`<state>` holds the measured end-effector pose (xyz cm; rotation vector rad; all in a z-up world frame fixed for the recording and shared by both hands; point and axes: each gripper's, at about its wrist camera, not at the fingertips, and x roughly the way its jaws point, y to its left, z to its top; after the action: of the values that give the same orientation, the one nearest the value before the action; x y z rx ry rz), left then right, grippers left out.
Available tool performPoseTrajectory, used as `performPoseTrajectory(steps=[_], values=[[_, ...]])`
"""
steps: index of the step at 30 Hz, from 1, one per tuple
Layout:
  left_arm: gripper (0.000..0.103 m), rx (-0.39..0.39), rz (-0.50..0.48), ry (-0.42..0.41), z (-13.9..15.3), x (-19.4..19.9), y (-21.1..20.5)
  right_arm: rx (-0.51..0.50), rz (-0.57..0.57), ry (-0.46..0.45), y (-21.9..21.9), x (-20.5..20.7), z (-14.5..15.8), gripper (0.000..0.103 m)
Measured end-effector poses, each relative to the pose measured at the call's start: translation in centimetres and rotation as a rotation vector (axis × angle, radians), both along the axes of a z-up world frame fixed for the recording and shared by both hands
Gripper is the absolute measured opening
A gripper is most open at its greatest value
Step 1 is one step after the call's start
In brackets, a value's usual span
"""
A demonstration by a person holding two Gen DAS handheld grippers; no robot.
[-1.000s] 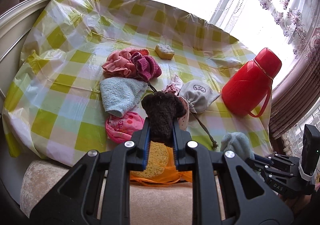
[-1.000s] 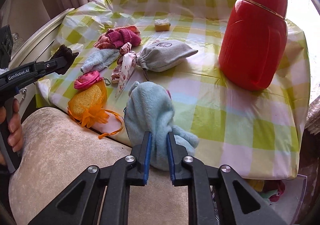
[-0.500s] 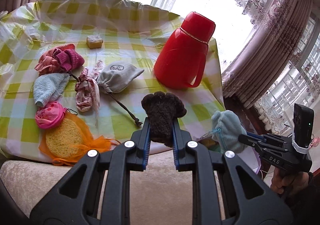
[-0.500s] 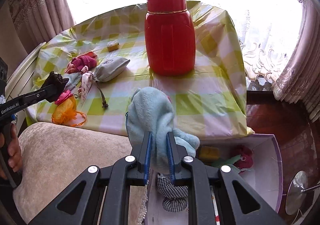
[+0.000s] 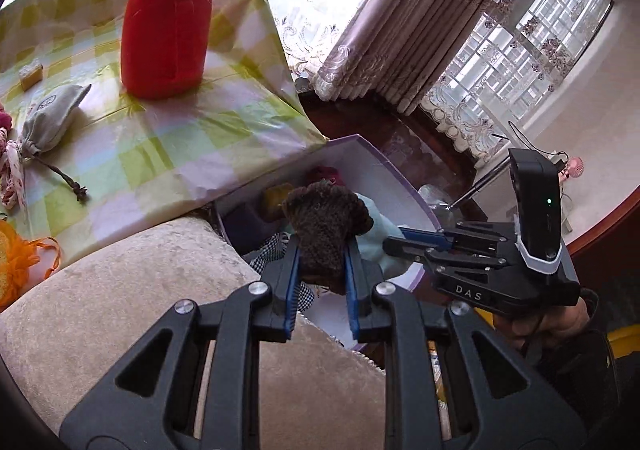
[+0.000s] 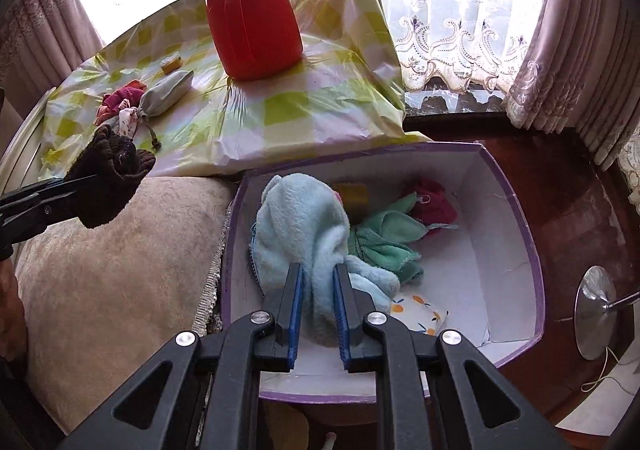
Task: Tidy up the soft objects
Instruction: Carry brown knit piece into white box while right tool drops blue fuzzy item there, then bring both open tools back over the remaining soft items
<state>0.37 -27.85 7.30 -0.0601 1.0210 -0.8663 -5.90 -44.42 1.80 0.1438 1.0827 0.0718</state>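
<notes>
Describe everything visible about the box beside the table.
The box is an open, lidless container with purple outer walls and rim and a white inside, cardboard by the look of it. It sits low beside the checked table and against the beige cushion. Inside lie a green cloth, a dark red fabric piece, a yellow item and a small orange-printed pouch. The right tool holds a light blue cloth above it.

One readable marking

White letters "DAS" stand on the black plastic body of the right gripper [image 5: 404, 236].
</notes>
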Motion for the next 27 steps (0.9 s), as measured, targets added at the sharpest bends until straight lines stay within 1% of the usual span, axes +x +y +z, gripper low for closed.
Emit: performPoseTrajectory(steps=[3, 5, 6, 7, 8, 10, 11, 14, 16, 19, 23, 25, 27], values=[[0.023, 0.016, -0.073, 0.022, -0.3, -1.1, -1.8, 0.003, 0.006, 0.038, -0.3, -1.5, -0.9, 0.016], [0.03, 0.029, -0.12, 0.045, -0.7, -1.9, -2.8, 0.018, 0.019, 0.071, -0.3, -2.2, -1.7, 0.016], [0.033, 0.031, -0.147, 0.067, -0.9, -2.0, -3.4, 0.027, 0.021, 0.084, -0.2, -2.4, -2.1, 0.02], [0.045, 0.034, -0.175, 0.095, -1.2, -2.1, -3.9, 0.033, 0.023, 0.101, -0.1, -2.5, -2.5, 0.022], [0.056, 0.039, -0.183, 0.109, -1.5, -2.2, -4.1, 0.032, 0.027, 0.123, 0.0, -2.6, -2.9, 0.022], [0.058, 0.052, -0.173, 0.091, -1.3, -2.6, -4.2, 0.019, 0.019, 0.139, -0.1, -2.8, -3.4, 0.023], [0.058, 0.044, -0.168, 0.093, -1.2, -2.5, -4.0, 0.021, 0.012, 0.138, -0.4, -2.9, -3.4, 0.023], [0.058, 0.042, -0.132, 0.086, -0.9, -2.1, -3.4, 0.024, -0.012, 0.132, -1.0, -2.9, -3.3, 0.026], [0.058, 0.025, -0.099, 0.093, -0.9, -1.6, -2.6, 0.021, -0.012, 0.139, -1.2, -2.9, -3.4, 0.029], [0.058, 0.013, -0.039, 0.084, -0.9, -0.6, -1.3, -0.014, -0.03, 0.148, -1.4, -2.7, -3.8, 0.029], [0.058, -0.009, 0.051, 0.071, -0.8, 0.6, 0.8, -0.004, -0.049, 0.134, -1.5, -2.0, -3.7, 0.031], [0.058, -0.018, 0.095, 0.061, -0.7, 1.1, 2.1, -0.007, -0.045, 0.12, -0.9, -1.3, -3.5, 0.037], [0.058, -0.026, 0.147, 0.045, -0.5, 1.5, 3.5, -0.008, -0.031, 0.098, 0.1, -0.7, -3.1, 0.04]])
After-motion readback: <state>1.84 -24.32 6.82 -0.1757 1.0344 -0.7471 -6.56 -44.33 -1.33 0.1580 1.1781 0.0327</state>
